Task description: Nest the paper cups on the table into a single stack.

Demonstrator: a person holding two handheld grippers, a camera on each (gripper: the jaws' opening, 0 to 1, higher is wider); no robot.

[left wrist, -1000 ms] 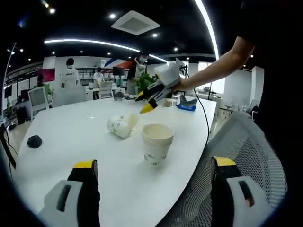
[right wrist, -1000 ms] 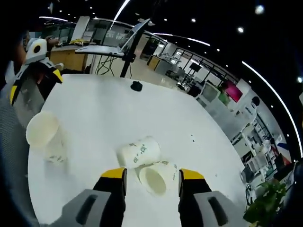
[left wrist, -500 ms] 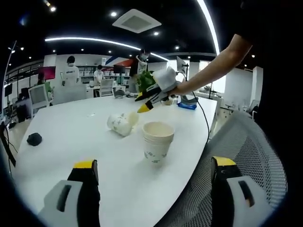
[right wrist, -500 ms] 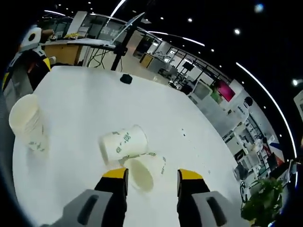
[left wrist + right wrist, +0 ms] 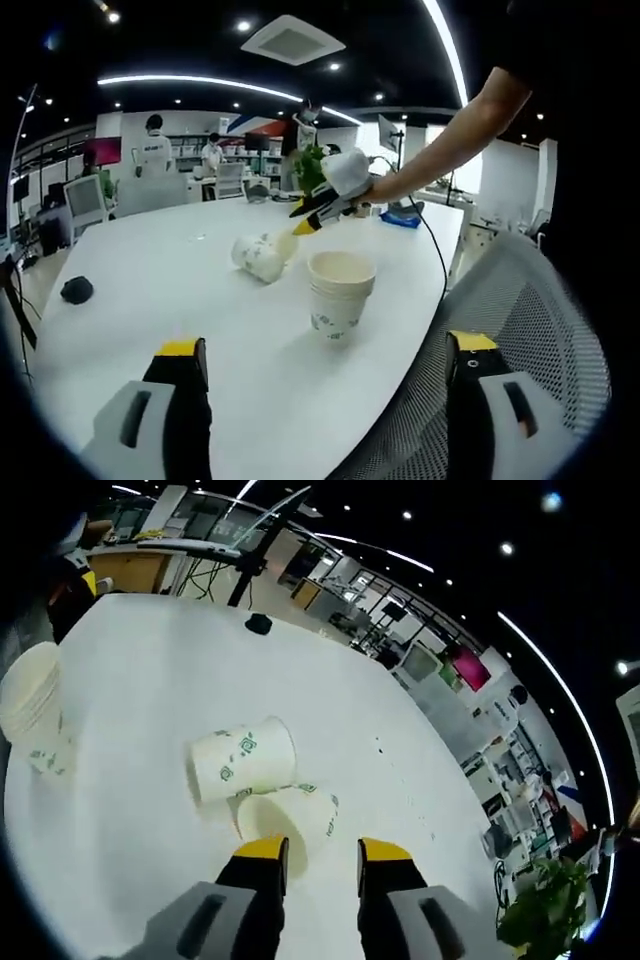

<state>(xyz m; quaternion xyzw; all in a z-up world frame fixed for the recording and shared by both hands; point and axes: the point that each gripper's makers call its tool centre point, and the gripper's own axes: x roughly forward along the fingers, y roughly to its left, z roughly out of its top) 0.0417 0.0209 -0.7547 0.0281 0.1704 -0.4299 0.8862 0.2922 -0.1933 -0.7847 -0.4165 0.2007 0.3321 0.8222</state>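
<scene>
Broadly, I have the big white table [image 5: 150, 270] under both grippers, its rounded edge running past a grey mesh chair [image 5: 520, 320] in the left gripper view. An upright stack of paper cups [image 5: 341, 294] stands on the table near that edge, open mouth up, green print on its side; in the right gripper view I see the same stack [image 5: 32, 720] at the far left. Well apart from it, two loose cups lie on their sides touching each other. One lying cup [image 5: 242, 765] shows me its side, with its base pointing left. The other cup [image 5: 288, 820] lies just beside it, its open mouth turned toward my right gripper [image 5: 322, 860]. That gripper's yellow-tipped jaws are narrowed to a small gap right at this second cup's rim, on either side of it; I cannot tell whether they are already pressing on it. In the left gripper view I see the same pair of lying cups [image 5: 262, 257] beyond the stack, with the right gripper [image 5: 305, 222] reaching down to them on the person's outstretched arm [image 5: 450, 150]. My left gripper [image 5: 325, 355] hangs back with its jaws spread wide and nothing between them. A small dark object [image 5: 76, 290] sits on the table off to the left, well away from the cups.
</scene>
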